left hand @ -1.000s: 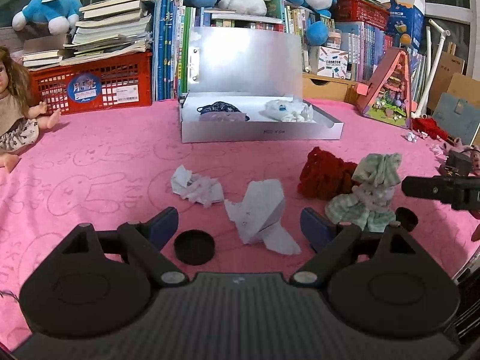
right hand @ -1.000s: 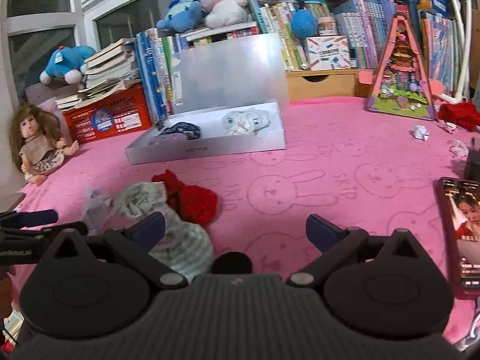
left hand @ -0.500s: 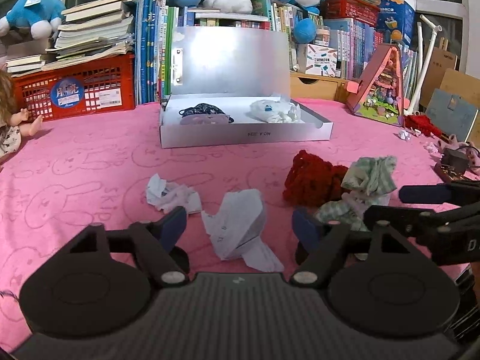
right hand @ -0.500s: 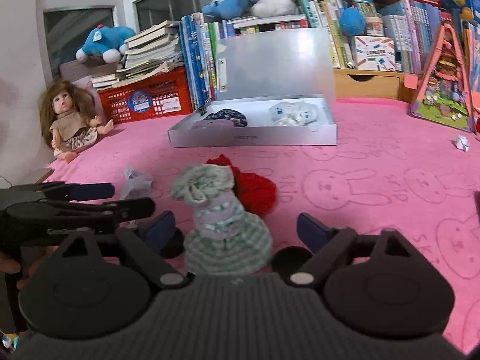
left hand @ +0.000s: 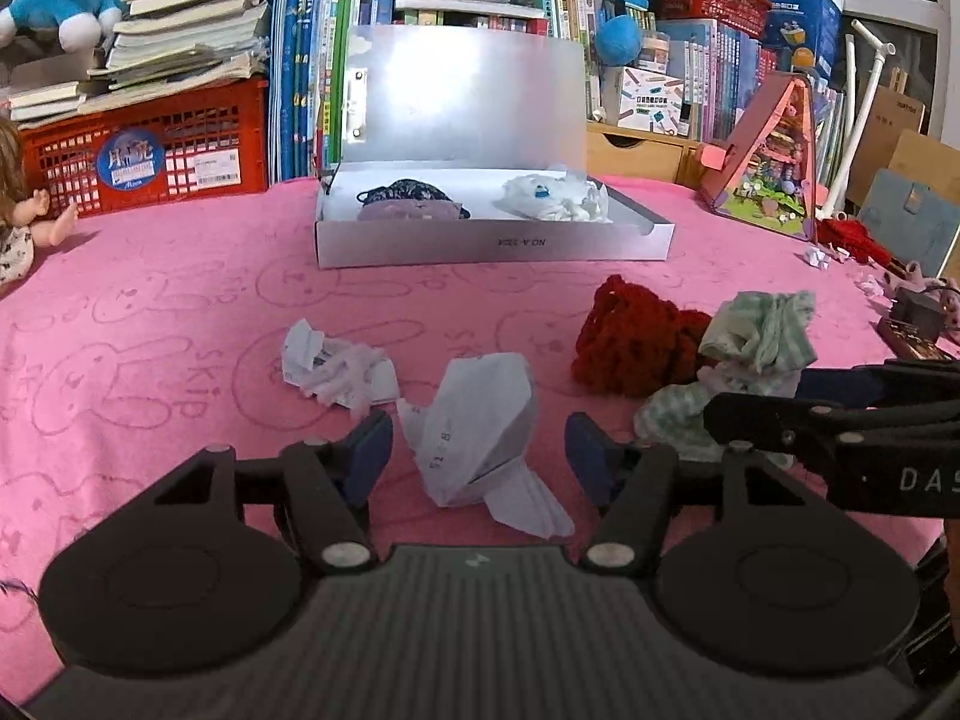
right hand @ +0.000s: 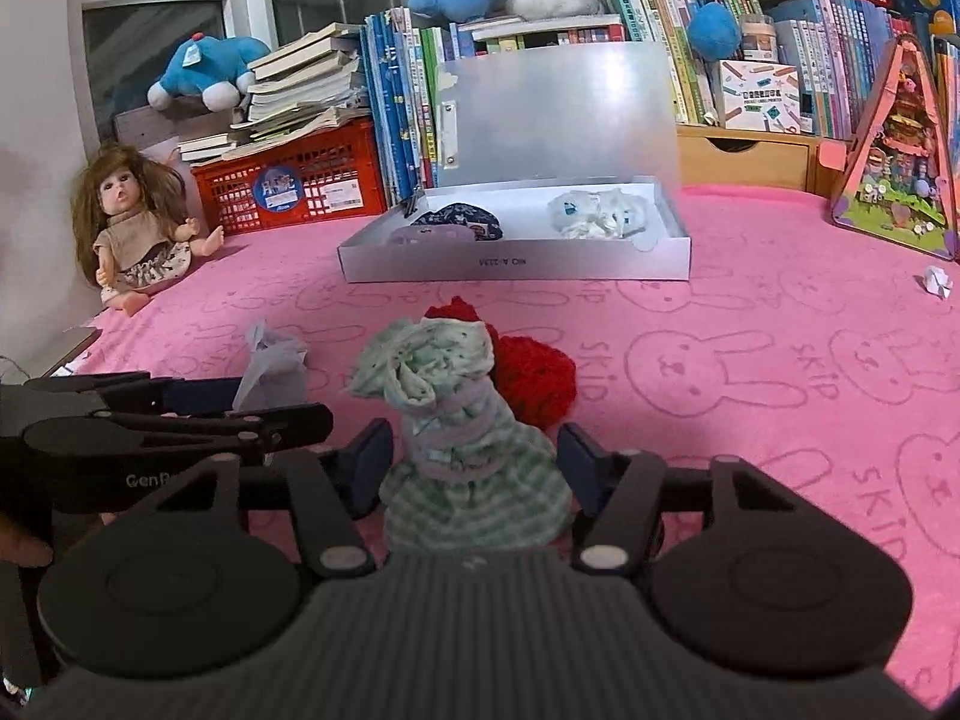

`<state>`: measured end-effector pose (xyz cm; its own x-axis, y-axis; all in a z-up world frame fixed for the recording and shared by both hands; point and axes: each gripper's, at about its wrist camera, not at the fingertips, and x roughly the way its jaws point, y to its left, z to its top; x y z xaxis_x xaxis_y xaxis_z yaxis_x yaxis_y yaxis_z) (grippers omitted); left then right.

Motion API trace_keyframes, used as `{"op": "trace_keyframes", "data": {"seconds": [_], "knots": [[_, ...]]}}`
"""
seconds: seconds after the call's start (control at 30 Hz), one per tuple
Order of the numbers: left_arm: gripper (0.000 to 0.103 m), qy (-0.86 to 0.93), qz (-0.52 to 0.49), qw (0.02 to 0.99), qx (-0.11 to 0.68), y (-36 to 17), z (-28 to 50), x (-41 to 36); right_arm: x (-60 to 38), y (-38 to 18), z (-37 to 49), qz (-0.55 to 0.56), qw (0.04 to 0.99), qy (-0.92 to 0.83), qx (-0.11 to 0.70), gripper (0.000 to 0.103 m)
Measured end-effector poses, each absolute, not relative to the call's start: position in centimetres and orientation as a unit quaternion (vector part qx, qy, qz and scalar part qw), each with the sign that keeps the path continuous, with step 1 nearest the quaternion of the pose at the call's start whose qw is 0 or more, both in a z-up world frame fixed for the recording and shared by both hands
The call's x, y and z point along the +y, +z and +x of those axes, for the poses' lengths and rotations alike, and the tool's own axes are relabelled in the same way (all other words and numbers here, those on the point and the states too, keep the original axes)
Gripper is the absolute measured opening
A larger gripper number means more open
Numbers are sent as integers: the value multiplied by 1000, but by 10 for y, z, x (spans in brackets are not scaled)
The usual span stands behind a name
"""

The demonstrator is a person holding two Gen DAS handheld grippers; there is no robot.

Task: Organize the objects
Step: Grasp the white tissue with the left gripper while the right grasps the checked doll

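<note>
A folded white paper (left hand: 480,420) lies on the pink cloth between the fingers of my left gripper (left hand: 477,456), which is open around it. A crumpled paper (left hand: 336,363) lies just left of it. A green striped doll garment (right hand: 462,420) stands between the fingers of my right gripper (right hand: 474,462), which is open around it; the garment also shows in the left wrist view (left hand: 744,372). A red knitted piece (right hand: 534,372) lies behind the garment. An open silver box (left hand: 492,243) holds a dark cloth and a white cloth.
A doll (right hand: 129,222) sits at the left. A red crate (left hand: 144,150) with books, a row of books (left hand: 300,72) and plush toys line the back. A triangular toy house (left hand: 774,174) stands at the right. Small scraps lie by the right edge.
Both grippers moved forward and lower. The left one now straddles the folded paper. The right one swung left and now straddles the green garment. The two grippers have come close together.
</note>
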<state>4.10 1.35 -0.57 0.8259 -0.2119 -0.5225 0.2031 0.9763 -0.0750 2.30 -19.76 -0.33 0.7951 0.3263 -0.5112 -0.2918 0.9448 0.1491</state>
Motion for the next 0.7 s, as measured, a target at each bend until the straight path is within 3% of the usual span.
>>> {"op": "trace_keyframes", "data": {"seconds": [0.03, 0.2, 0.7], "knots": [[69, -109, -13, 955, 276, -6, 42, 14, -197, -4, 23, 32, 946, 164, 276, 56], [47, -107, -25, 954, 279, -7, 44, 17, -196, -4, 22, 35, 948, 162, 271, 44], [42, -103, -40, 960, 258, 19, 39, 21, -200, 16, 22, 53, 955, 149, 249, 40]]}}
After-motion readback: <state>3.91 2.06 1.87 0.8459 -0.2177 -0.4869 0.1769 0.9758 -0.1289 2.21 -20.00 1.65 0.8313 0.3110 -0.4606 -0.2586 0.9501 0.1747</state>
